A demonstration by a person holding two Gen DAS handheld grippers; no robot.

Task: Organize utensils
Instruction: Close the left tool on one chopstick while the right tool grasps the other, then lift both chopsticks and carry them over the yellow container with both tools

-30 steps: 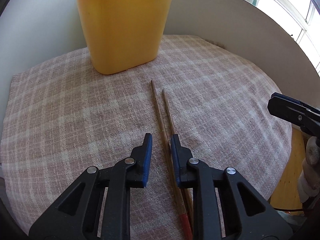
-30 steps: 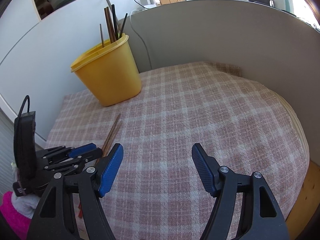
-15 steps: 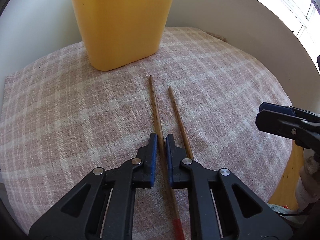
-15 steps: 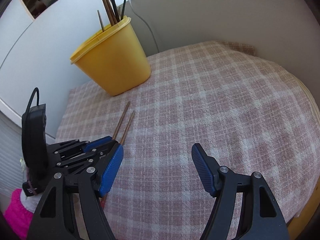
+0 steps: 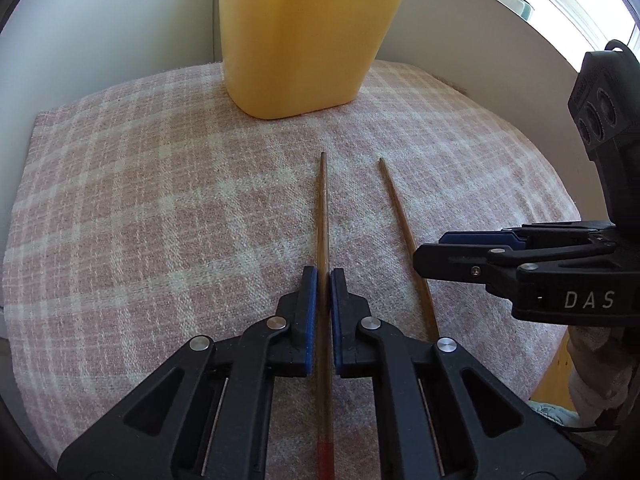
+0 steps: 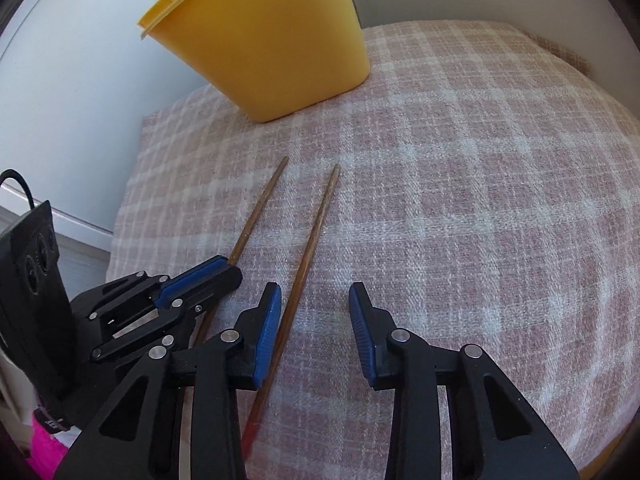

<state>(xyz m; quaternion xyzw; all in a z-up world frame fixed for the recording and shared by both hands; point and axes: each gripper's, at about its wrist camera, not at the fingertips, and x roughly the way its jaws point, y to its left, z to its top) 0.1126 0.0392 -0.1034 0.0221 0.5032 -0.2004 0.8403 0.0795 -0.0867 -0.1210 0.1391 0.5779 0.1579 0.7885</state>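
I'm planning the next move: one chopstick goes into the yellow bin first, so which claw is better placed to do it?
Left. The left claw is shut on its chopstick; the right claw has just been closing and is not yet gripping its own.

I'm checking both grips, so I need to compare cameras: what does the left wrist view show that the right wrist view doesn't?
Only the left wrist view: the left hand-held gripper seen head-on, its jaws shut on one chopstick, and utensil tips poking above the yellow bin's rim.

Only the right wrist view: the right hand-held gripper, jaws open around the second chopstick; they have just been closing.

Both: the yellow bin, both chopsticks, the plaid cloth, and the other gripper from the side.
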